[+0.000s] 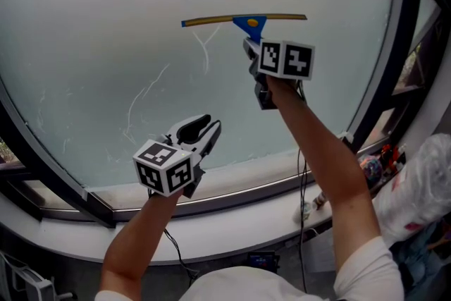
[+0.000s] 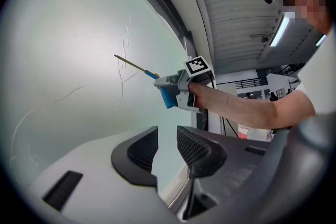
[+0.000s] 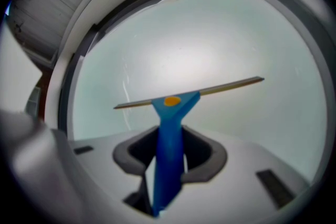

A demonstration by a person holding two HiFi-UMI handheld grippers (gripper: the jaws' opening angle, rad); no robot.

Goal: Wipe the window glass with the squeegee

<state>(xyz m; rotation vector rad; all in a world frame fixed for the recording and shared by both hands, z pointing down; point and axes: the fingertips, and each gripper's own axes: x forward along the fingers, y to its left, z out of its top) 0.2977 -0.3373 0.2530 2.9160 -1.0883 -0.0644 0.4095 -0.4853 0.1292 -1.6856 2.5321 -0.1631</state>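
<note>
The right tool (image 3: pixel 169 157) has its jaws closed on the blue handle of the squeegee (image 1: pixel 250 21), with the handle standing upright between the two pads and nothing else in the grip. The squeegee blade runs nearly level across the upper middle of the window glass (image 1: pixel 127 17), and in the left gripper view its edge appears to lie against the pane. An orange dot marks the joint where handle and blade meet. The left tool (image 2: pixel 167 147) points toward the lower part of the same pane, below and to the left of the squeegee and well apart from it. Its jaws stand partly open with nothing between them, and only glass shows through the gap. Each tool carries its marker cube, the right one (image 1: pixel 285 58) just below the squeegee handle and the left one (image 1: pixel 164 167) near the white sill (image 1: pixel 232 183). Thin streaks (image 1: pixel 144 95) run down the glass to the left of and below the blade. A dark window frame (image 1: pixel 384 74) borders the pane on the right.
</note>
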